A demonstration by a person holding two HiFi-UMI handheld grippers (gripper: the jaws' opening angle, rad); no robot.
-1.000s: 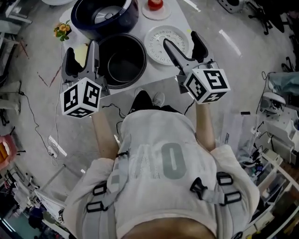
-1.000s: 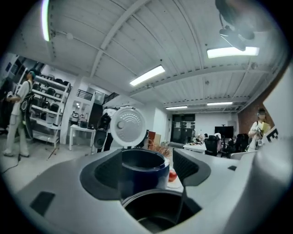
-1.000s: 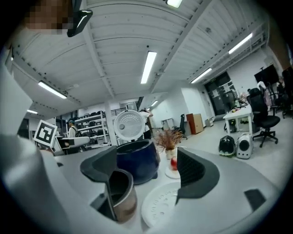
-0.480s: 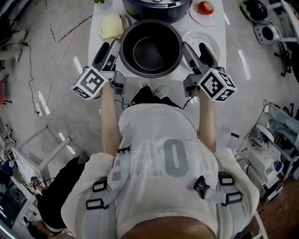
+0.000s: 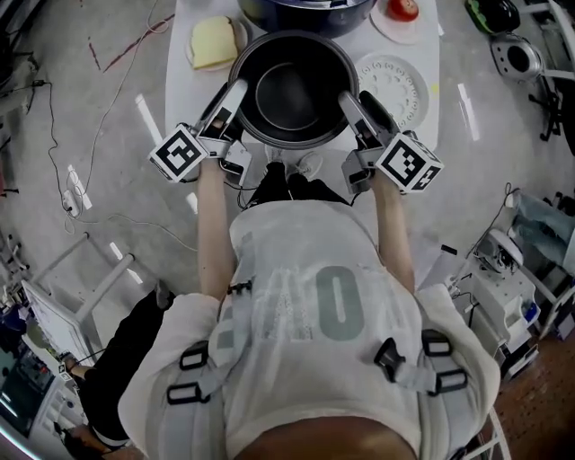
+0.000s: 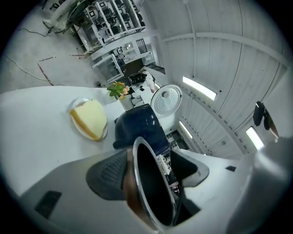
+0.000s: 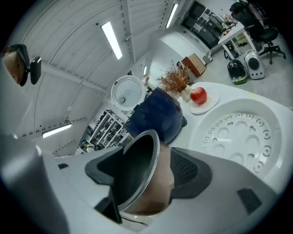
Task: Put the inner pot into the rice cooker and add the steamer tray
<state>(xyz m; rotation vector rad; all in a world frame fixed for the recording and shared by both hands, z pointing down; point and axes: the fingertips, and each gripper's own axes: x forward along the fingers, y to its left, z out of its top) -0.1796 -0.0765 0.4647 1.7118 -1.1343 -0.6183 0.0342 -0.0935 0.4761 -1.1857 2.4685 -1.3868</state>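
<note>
one pot (image 5: 292, 90) stands on the white table (image 5: 184, 90), just before the blue cooker (image 5: 305, 7). its rim runs between the jaws of the left gripper (image 5: 226, 92) on one side and the right gripper (image 5: 358, 97) on the other. both pairs have just been closing but stand wide, not clamped. the tray (image 5: 393, 90) lies just right of the pot.

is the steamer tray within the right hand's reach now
Probably not: the right tongs have just been closing astride the rim of the inner pot; the steamer tray lies uncovered beside it.
</note>
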